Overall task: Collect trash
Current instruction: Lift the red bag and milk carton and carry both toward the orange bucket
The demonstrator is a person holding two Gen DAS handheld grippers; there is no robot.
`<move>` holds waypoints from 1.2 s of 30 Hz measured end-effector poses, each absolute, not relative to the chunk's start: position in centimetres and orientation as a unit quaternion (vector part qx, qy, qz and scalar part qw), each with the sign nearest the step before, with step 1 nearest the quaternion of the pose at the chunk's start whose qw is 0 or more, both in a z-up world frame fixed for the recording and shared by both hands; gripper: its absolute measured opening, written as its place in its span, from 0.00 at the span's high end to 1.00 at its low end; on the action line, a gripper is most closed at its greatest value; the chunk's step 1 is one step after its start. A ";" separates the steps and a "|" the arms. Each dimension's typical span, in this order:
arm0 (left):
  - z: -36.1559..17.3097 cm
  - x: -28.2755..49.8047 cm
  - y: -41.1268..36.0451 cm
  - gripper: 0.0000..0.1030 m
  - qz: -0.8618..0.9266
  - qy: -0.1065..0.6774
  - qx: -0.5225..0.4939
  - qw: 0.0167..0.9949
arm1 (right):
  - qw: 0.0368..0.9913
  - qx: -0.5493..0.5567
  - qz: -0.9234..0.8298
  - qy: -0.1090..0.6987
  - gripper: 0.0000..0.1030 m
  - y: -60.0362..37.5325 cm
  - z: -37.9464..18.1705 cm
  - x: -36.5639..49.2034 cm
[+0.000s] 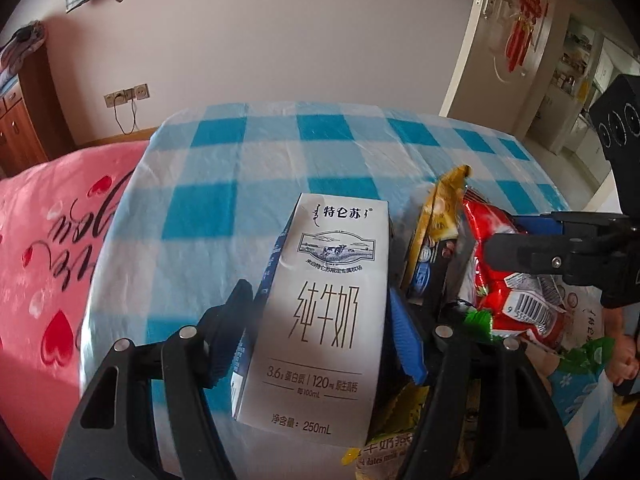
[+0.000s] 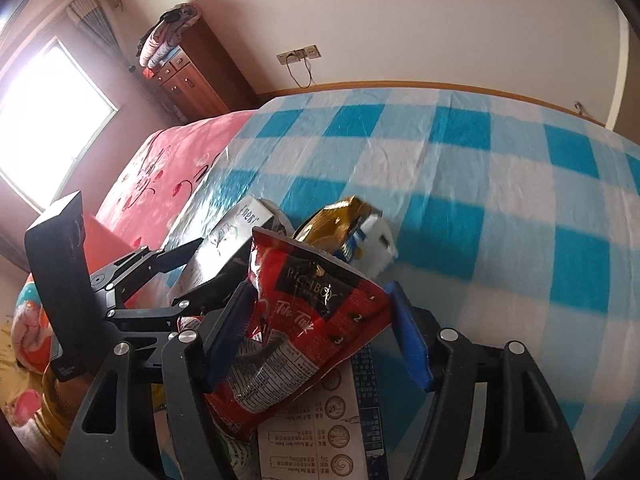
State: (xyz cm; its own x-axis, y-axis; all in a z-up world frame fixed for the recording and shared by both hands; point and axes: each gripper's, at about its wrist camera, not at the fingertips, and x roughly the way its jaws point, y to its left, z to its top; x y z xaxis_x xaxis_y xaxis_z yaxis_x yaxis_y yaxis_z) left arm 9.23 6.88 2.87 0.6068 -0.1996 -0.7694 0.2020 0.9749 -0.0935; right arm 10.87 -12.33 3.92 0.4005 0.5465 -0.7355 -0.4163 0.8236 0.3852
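Left wrist view: left tool (image 1: 320, 312) grips the milk carton (image 1: 320, 312) between its pads; right tool (image 2: 316, 320) clamps the red wrapper (image 2: 308, 320), lower end hidden.

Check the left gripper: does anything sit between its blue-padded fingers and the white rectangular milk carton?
Nothing visible does. The white milk carton already sits directly between the left gripper fingers, both blue pads against its sides. The red crinkled snack wrapper lies off to the right, in the right gripper.

A white milk carton (image 1: 320, 320) and a red snack wrapper (image 2: 304, 320) lie on the blue-and-white checked cloth (image 1: 248, 152).
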 end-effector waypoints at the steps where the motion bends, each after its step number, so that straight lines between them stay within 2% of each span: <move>1: 2.8 8.2 6.8 0.36 -0.112 0.428 -0.002 0.897 | 0.839 0.067 0.282 0.461 0.35 -12.2 4.0 10.0; 8: 2.7 4.2 6.5 0.36 -0.100 0.422 -0.015 0.901 | 0.878 0.034 0.230 0.418 0.35 -11.9 4.4 4.7; 13: 2.7 2.4 7.4 0.36 -0.085 0.416 -0.040 0.904 | 0.903 0.001 0.197 0.382 0.40 -11.1 5.2 1.9; 36: 7.8 -2.7 10.4 0.36 -0.079 0.353 -0.069 0.930 | 0.942 -0.046 0.153 0.294 0.44 -9.2 9.1 -3.2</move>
State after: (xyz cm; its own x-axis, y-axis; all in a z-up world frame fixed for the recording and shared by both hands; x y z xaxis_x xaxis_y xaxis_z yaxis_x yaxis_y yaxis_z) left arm -2.66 10.36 7.80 0.7380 -0.1960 -0.6457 0.0984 0.9779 -0.1843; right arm -3.24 -9.25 9.08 0.7805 0.2606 -0.5682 -0.3147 0.9492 0.0031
